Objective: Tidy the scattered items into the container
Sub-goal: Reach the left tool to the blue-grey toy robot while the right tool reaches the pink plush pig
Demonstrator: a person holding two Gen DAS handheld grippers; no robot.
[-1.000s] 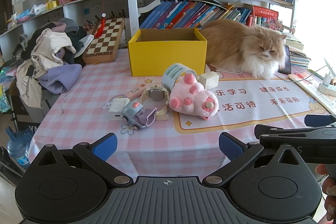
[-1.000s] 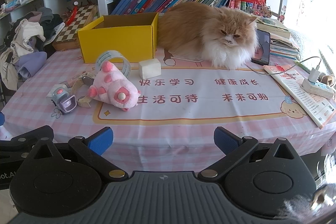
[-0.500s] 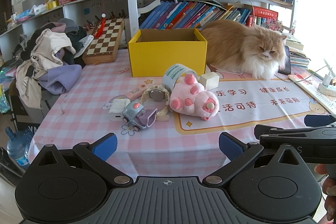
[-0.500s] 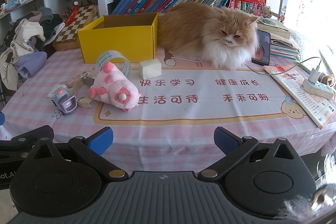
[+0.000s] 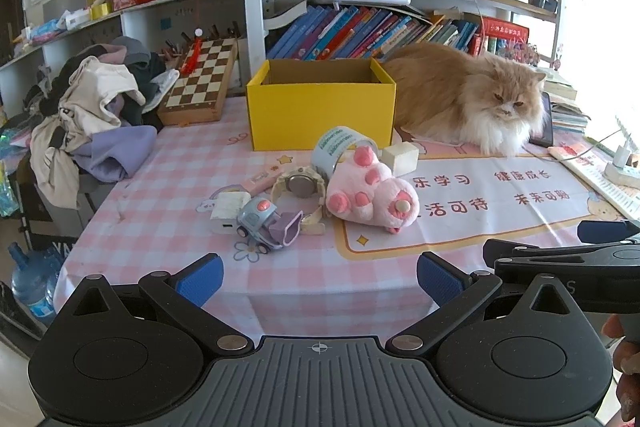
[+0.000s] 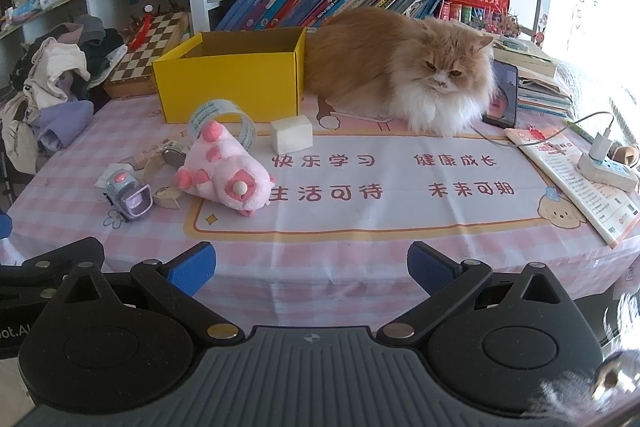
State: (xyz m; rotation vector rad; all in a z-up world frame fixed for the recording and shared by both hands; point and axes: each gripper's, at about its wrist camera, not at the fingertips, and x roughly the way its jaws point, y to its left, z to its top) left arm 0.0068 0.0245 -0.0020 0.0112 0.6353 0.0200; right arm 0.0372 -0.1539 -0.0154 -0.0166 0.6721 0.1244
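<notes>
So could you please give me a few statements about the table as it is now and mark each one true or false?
1. Both claws, left claw and right claw, are open and hold nothing. True.
2. The pink plush toy is already inside the yellow box. False: it lies on the tablecloth in front of the box.
3. An orange cat lies right beside the yellow box. True.
4. The white cube sits on top of the chessboard. False: it sits on the table near the box and the roll of tape.
5. The small toy robot stands on the table near the wristwatch. True.
</notes>
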